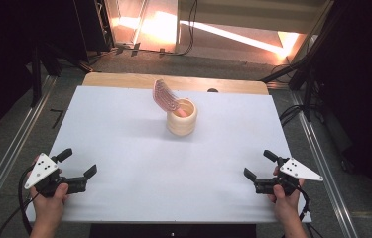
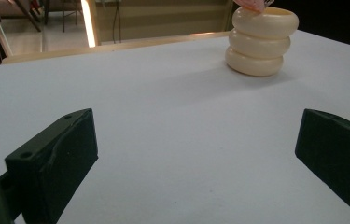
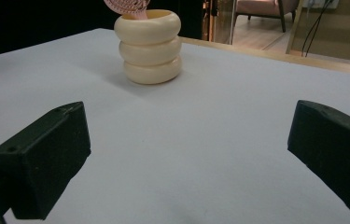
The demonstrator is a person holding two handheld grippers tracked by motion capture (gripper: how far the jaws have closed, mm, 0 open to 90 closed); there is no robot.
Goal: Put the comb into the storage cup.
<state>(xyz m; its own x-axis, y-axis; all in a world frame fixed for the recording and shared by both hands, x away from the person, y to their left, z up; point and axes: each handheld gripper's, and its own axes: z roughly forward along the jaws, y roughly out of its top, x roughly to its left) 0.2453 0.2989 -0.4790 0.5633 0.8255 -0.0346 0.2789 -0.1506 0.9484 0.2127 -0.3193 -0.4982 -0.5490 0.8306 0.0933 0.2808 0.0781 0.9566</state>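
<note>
A cream ribbed pot (image 1: 182, 118) shaped like three stacked rings stands upright near the far middle of the white table (image 1: 124, 148). A pink slotted utensil (image 1: 164, 95) leans out of it toward the far left. The same pot (image 2: 262, 41) is at the upper right of the left gripper view and, as the pot (image 3: 150, 45), at the upper left of the right gripper view. My left gripper (image 1: 78, 163) rests open at the near left corner, empty. My right gripper (image 1: 260, 164) rests open at the near right corner, also empty. Both are far from the pot.
A bare wooden strip (image 1: 124, 79) borders the table's far edge, with a small dark knob (image 1: 213, 90) on it. Metal rails (image 1: 5, 158) run along both sides of the table. Cables (image 1: 292, 114) lie on the floor at the right.
</note>
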